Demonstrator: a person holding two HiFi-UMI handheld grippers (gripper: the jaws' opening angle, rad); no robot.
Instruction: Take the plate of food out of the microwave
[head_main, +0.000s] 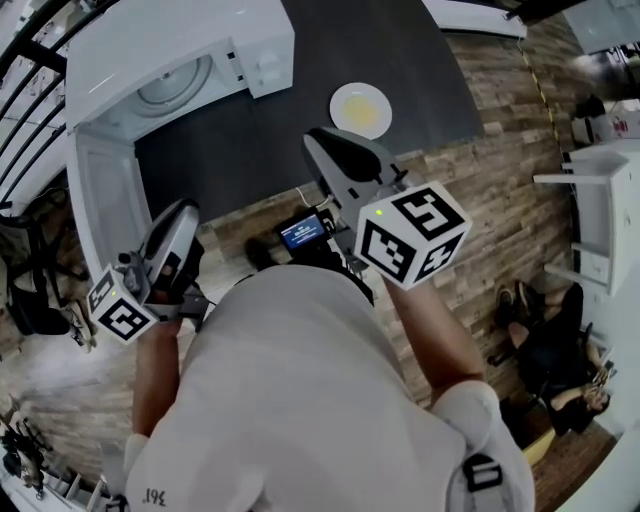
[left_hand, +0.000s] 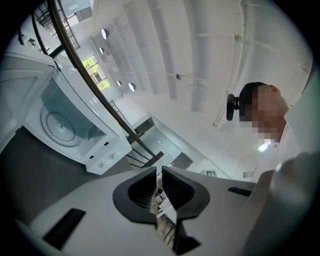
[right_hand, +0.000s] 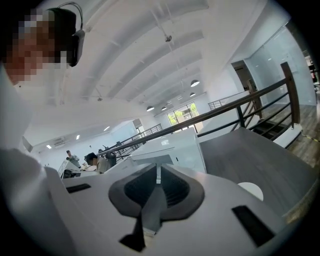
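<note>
Lower centre, left gripper (head_main: 187, 209) and right gripper (head_main: 316, 137) show fingers pressed together, pinching nothing. Plate (head_main: 361, 109) sits on table (head_main: 420, 60), upper centre.

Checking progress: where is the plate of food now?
Head view: the plate of food sits on the dark tabletop, right of the open microwave, just beyond the right gripper.

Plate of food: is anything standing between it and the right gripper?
Nothing visible does. The plate sits in the open on the dark table, right of the microwave and already outside it. The right gripper hangs over the table's near edge, jaws together and empty, with only bare tabletop between.
</note>
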